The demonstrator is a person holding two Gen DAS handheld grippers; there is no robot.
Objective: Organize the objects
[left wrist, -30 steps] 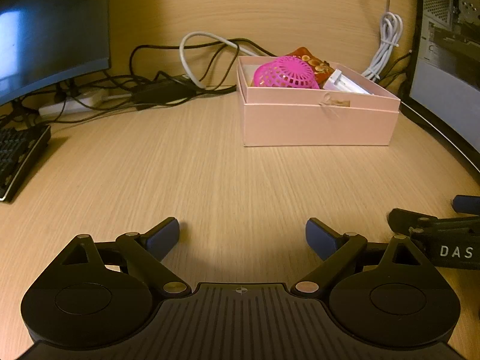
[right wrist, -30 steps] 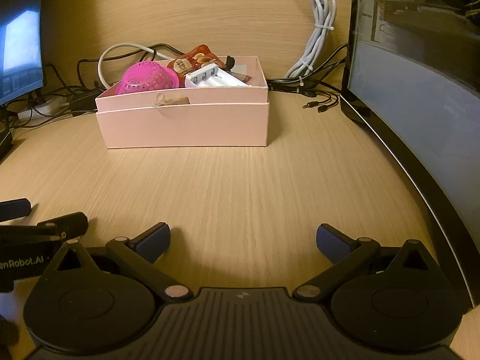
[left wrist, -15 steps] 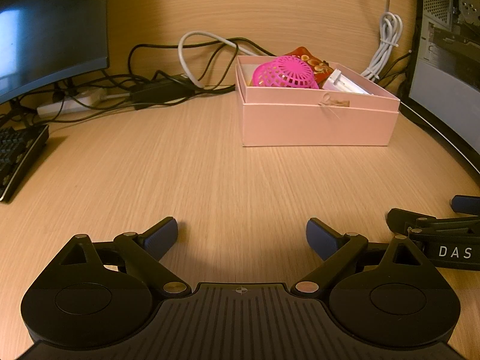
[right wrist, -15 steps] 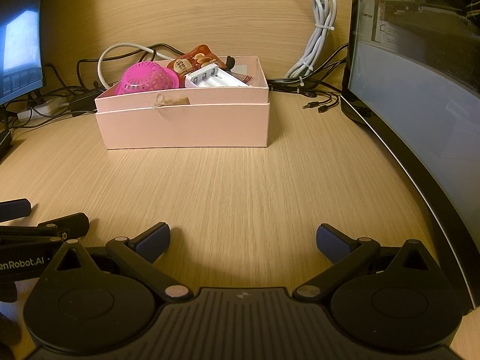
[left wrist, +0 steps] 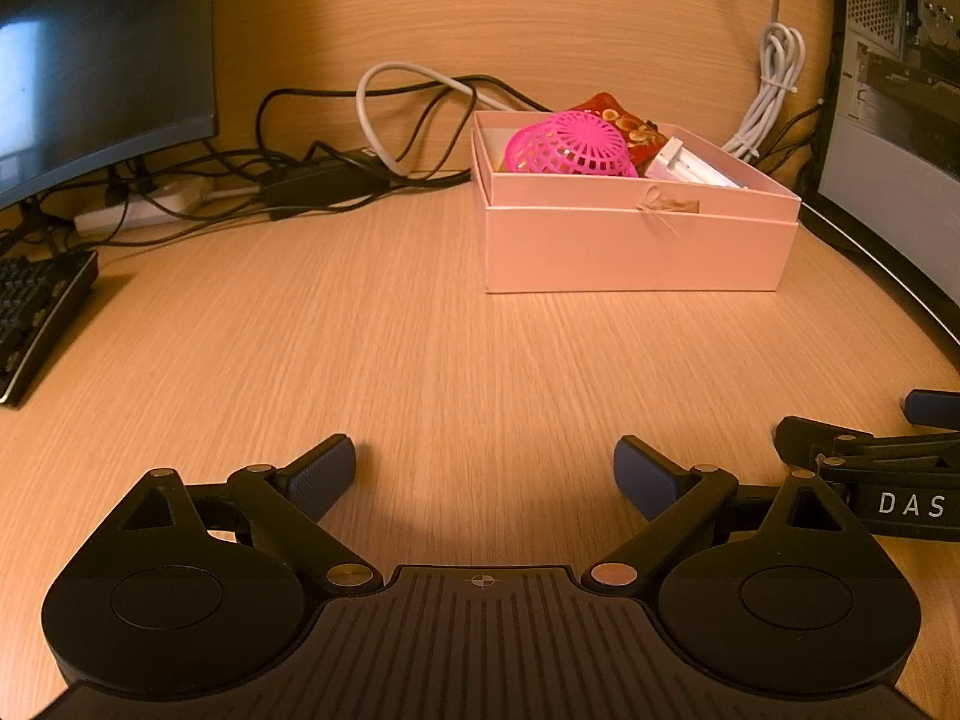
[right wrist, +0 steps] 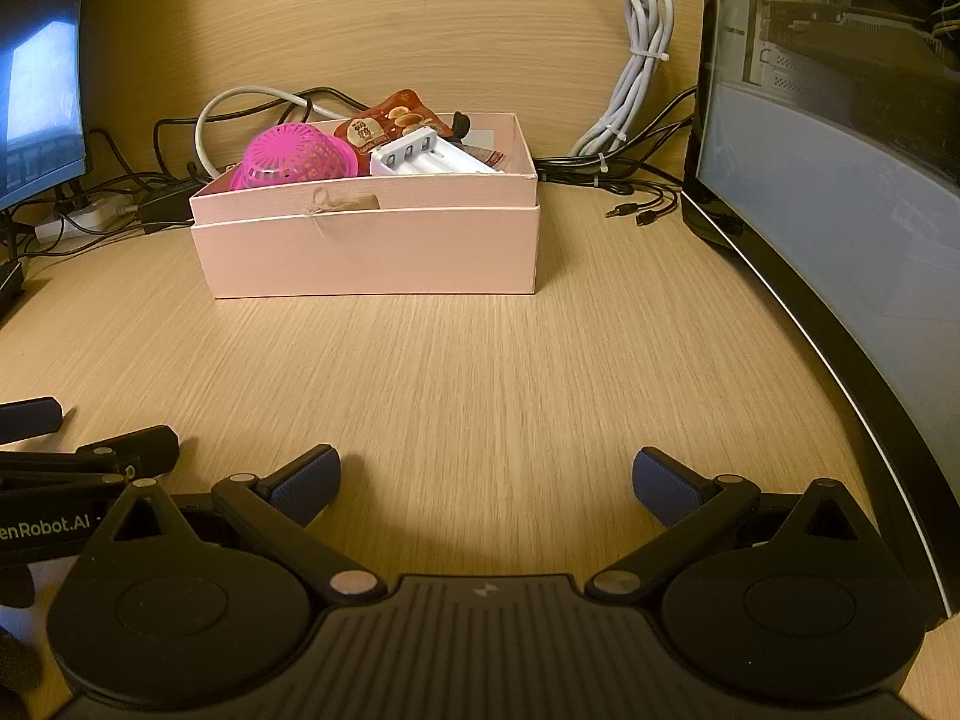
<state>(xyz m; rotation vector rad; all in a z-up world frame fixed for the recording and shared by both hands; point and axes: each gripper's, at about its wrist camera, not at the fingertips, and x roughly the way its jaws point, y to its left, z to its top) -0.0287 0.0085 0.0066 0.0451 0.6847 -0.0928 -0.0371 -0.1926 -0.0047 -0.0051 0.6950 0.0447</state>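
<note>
A pink box point(left wrist: 636, 246) point(right wrist: 372, 252) stands on the wooden desk at the back. Inside it lie a magenta plastic basket point(left wrist: 570, 144) point(right wrist: 297, 156), a red snack packet point(left wrist: 624, 126) point(right wrist: 390, 123) and a white battery holder point(left wrist: 690, 165) point(right wrist: 426, 159). My left gripper point(left wrist: 485, 471) is open and empty, low over the desk in front of the box. My right gripper point(right wrist: 486, 477) is open and empty, beside the left one. Each gripper shows at the edge of the other's view.
A monitor point(left wrist: 90, 60) and keyboard point(left wrist: 36, 312) sit at the left. Cables and a power strip point(left wrist: 144, 210) run along the back wall. A curved dark screen point(right wrist: 840, 210) and a bundled white cable point(right wrist: 636, 90) stand at the right.
</note>
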